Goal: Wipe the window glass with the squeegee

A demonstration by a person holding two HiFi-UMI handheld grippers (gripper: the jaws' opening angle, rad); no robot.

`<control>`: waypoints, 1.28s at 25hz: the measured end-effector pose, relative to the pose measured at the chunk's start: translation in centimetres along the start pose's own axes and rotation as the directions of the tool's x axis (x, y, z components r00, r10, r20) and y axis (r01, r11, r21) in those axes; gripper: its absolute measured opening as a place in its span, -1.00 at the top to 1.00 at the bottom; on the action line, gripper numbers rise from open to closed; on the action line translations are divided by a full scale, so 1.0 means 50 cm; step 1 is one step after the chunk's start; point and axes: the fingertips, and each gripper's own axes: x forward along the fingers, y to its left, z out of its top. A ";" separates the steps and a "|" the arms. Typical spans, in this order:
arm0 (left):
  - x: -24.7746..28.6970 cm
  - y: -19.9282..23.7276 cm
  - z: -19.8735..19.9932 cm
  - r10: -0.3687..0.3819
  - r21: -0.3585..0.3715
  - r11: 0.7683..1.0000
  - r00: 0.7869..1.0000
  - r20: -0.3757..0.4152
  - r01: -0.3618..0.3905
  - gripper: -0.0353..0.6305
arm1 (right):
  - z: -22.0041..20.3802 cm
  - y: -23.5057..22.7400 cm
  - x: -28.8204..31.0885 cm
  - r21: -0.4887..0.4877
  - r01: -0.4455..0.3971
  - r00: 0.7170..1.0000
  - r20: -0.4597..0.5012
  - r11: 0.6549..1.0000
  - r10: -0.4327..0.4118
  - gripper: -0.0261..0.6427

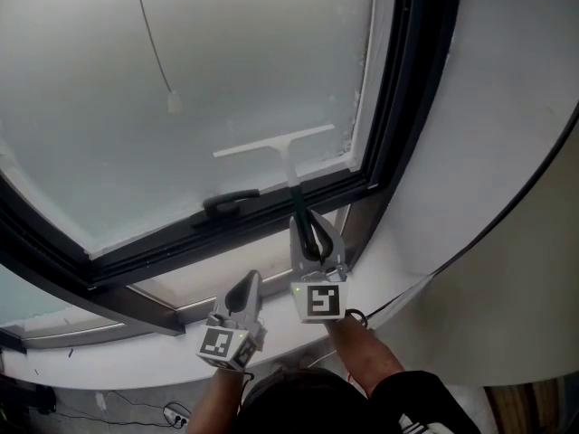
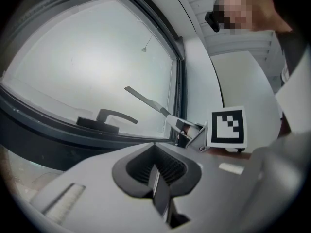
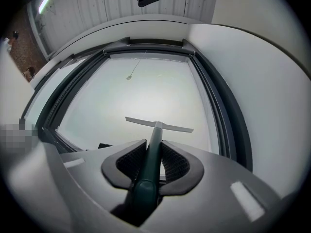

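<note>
Green-handled squeegee [image 1: 288,156] pinched in right gripper [image 1: 308,229] fingers, blade at five o'clock on glass [image 1: 136,98]; left gripper [image 1: 246,287] fingers pressed together; next, probably restart higher.

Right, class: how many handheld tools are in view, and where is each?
2. The left tool sits shut and empty below the window frame; the right tool is shut on the squeegee, its blade on the glass. None seems hidden.

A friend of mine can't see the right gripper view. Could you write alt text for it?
The right claw is shut on the dark green handle of a squeegee, whose pale blade shows against the lower part of the frosted window glass. A dark frame surrounds the pane, and a thin cord hangs near its top.
</note>
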 end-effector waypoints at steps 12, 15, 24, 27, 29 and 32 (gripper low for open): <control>-0.014 0.011 -0.003 0.006 -0.008 1.000 1.000 0.004 -0.006 0.90 | -0.034 0.012 -0.023 0.040 -0.006 0.999 -0.041 0.999 0.008 0.63; -0.020 0.014 -0.005 0.009 -0.020 1.000 1.000 0.002 -0.009 0.90 | -0.049 0.017 -0.027 0.027 -0.017 0.998 -0.066 1.000 0.018 0.63; -0.027 0.020 -0.026 0.013 -0.065 0.998 1.000 -0.011 -0.014 0.90 | -0.080 0.035 -0.041 0.030 -0.020 0.994 -0.110 0.999 0.023 0.63; -0.026 0.017 -0.029 0.001 -0.070 0.998 1.000 -0.013 -0.002 0.90 | -0.084 0.037 -0.043 0.034 -0.017 0.993 -0.112 0.999 0.021 0.63; -0.026 0.017 -0.033 -0.003 -0.079 0.997 1.000 -0.020 0.002 0.90 | -0.085 0.038 -0.044 0.026 -0.016 0.993 -0.114 1.000 0.019 0.63; -0.023 0.015 -0.037 -0.020 -0.088 0.996 0.999 -0.025 0.018 0.90 | -0.088 0.037 -0.045 0.015 -0.012 0.993 -0.118 1.000 0.014 0.63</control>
